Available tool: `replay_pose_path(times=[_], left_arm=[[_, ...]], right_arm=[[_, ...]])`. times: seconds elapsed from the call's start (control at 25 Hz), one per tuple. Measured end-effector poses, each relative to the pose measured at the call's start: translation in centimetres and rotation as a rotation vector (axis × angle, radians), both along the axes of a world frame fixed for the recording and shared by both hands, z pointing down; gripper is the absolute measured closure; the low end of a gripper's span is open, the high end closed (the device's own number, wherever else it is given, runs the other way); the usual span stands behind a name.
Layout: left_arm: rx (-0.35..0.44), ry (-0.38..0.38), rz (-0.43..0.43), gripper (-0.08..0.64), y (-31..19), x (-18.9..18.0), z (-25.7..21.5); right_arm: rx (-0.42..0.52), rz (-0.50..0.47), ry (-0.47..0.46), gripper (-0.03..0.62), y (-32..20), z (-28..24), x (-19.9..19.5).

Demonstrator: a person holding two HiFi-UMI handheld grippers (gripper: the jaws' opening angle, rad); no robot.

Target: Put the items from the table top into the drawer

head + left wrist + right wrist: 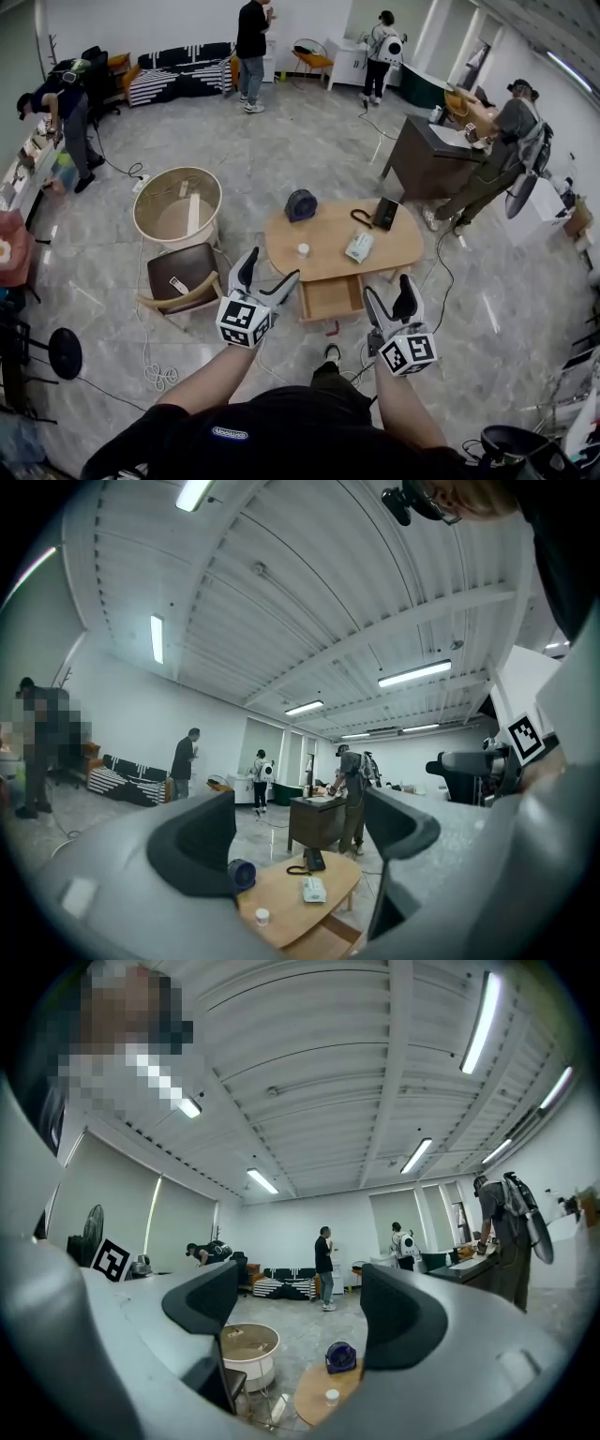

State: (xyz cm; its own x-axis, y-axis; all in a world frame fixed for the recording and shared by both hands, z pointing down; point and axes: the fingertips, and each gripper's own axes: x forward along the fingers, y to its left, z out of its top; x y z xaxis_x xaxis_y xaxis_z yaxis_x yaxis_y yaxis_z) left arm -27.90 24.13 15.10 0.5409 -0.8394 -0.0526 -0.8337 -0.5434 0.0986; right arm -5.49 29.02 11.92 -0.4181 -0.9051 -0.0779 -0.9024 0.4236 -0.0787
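Grippers: left gripper (pixel 270 268) and right gripper (pixel 391 296) hang level short of the table (pixel 328 234), jaws spread and empty, poised for a first pick.
Items: blue fan (pixel 301 204), cup (pixel 303 250), phone (pixel 384 214) and white pack (pixel 359 247), all 4 on top.
Drawer: drawer (pixel 330 298) open at the near edge, ready to receive.

The open wooden drawer (pixel 330 298) under the oval wooden table (pixel 328 267) has its back part hidden beneath the tabletop. The small white cylinder (pixel 303 250) and the flat white packet (pixel 359 247) are too small to identify. In the right gripper view, one jaw of the right gripper (pixel 300 1312) covers most of that table.
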Motion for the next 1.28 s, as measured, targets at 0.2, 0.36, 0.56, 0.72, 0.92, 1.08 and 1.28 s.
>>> replay_pose_path(times=[0.2, 0.36, 0.56, 0.72, 0.92, 1.08, 1.28], left_arm=[[0.015, -0.028, -0.013, 0.141, -2.9, 1.1, -0.6], [0.026, -0.034, -0.042, 0.141, -6.0, 1.9, -0.5], [0.042, -0.042, -0.075, 0.141, -10.9, 3.9, 0.1], [0.027, -0.053, -0.094, 0.141, -15.2, 5.8, 1.1], [0.022, -0.044, -0.107, 0.141, -19.6, 7.9, 3.5], [0.084, -0.013, -0.153, 0.141, -22.0, 8.8, 4.4], [0.019, -0.066, -0.191, 0.141, -25.2, 9.6, 8.2]], right_arm=[[0.000, -0.030, -0.050, 0.176, -3.8, 0.9, 0.5], [0.014, -0.066, -0.079, 0.178, -7.9, 1.3, 0.9], [0.039, -0.086, -0.077, 0.183, -12.7, 1.8, 2.8], [0.026, -0.084, -0.071, 0.186, -16.8, 3.1, 5.3], [-0.013, -0.082, -0.079, 0.186, -21.2, 5.3, 7.9], [0.030, -0.115, -0.064, 0.187, -23.7, 5.9, 10.0], [0.022, -0.153, -0.071, 0.189, -27.2, 7.2, 11.9]])
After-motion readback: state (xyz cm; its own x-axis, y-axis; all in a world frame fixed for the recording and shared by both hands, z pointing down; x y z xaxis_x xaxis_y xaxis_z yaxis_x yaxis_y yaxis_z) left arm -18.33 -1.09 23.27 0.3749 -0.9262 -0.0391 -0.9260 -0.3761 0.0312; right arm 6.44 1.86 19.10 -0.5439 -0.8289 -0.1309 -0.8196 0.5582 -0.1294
